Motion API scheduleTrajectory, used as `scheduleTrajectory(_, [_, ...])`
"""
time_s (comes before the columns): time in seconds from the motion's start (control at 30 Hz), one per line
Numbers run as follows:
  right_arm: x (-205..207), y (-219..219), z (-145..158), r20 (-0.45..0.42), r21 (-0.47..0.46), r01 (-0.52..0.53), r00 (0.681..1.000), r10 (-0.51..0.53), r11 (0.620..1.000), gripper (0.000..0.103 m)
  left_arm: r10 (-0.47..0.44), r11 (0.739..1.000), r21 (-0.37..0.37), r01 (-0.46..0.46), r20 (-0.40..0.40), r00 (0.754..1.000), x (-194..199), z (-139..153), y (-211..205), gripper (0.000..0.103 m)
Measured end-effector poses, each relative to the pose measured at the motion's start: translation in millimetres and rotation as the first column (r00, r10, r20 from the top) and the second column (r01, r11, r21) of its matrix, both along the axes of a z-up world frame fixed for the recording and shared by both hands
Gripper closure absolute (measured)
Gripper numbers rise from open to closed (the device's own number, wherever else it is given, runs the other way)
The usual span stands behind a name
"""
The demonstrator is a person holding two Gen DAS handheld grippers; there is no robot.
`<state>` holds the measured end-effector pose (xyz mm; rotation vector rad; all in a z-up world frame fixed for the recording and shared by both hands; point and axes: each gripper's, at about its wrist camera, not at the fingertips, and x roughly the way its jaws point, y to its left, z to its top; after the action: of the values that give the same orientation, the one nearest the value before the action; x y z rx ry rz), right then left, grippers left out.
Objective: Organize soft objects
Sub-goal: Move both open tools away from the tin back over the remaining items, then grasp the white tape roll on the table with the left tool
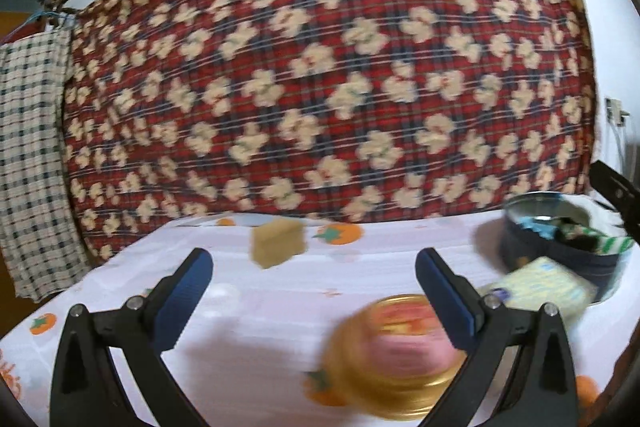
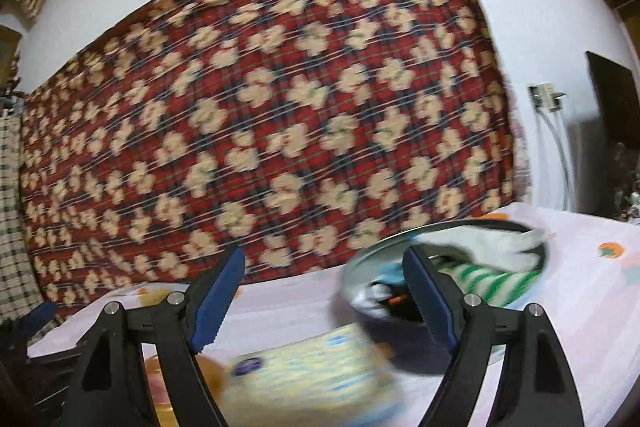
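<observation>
My left gripper (image 1: 314, 261) is open over the table, nothing between its blue pads. A tan sponge block (image 1: 277, 242) lies ahead of it on the cloth. Low by its right finger stands a gold-rimmed round tin (image 1: 400, 351), blurred. A dark round tin (image 1: 568, 247) at the right holds soft cloth items. My right gripper (image 2: 324, 263) is open and empty too. Its right finger overlaps the same dark tin (image 2: 424, 355), where a green-and-white striped cloth (image 2: 492, 283) and a white cloth (image 2: 492, 245) lie. A yellow-and-blue soft pack (image 2: 316, 375) lies just below its jaws.
A red plaid floral quilt (image 1: 320, 67) rises behind the table. The tablecloth (image 1: 280, 307) is white with orange fruit prints. A checked cloth (image 1: 32, 167) hangs at the left. A wall socket with cables (image 2: 546, 99) sits at the right. The yellow-and-blue pack (image 1: 548, 287) leans on the dark tin.
</observation>
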<state>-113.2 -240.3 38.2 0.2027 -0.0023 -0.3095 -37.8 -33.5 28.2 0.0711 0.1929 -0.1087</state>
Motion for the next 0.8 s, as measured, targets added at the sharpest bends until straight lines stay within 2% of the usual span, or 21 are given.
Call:
scheduleTrajectory(0.17, [17.9,45.2,-2.3,-0.014,-0.010,-0.087,0.996,0.087,0.996,0.020,0.085,0.996,0.031,-0.084,-0.028,0.996,18.7,-3.9,43.9,0.000])
scheduleTrajectory(0.43, [43.7,103.5,-6.7,-0.047,-0.010,-0.184,0.982,0.183,0.983,0.020,0.175,0.985,0.021,-0.174,-0.122,0.977,53.5,-12.6,109.8,0.000])
scheduleTrajectory(0.63, [66.3,139.9,-11.5,-0.090,0.015,-0.228,0.969,0.228,0.974,0.020,0.166,0.986,0.038,-0.162,-0.223,0.960,85.0,-20.5,133.7,0.000])
scheduleTrajectory(0.73, [75.9,150.2,-13.3,-0.120,0.029,-0.244,0.962,0.246,0.969,0.020,0.123,0.992,0.067,-0.109,-0.282,0.951,100.4,-26.4,133.0,0.000])
scheduleTrajectory(0.8, [81.1,154.6,-14.8,-0.140,0.033,-0.254,0.956,0.256,0.967,0.020,0.057,0.997,0.063,-0.038,-0.343,0.938,112.0,-31.8,130.1,0.000])
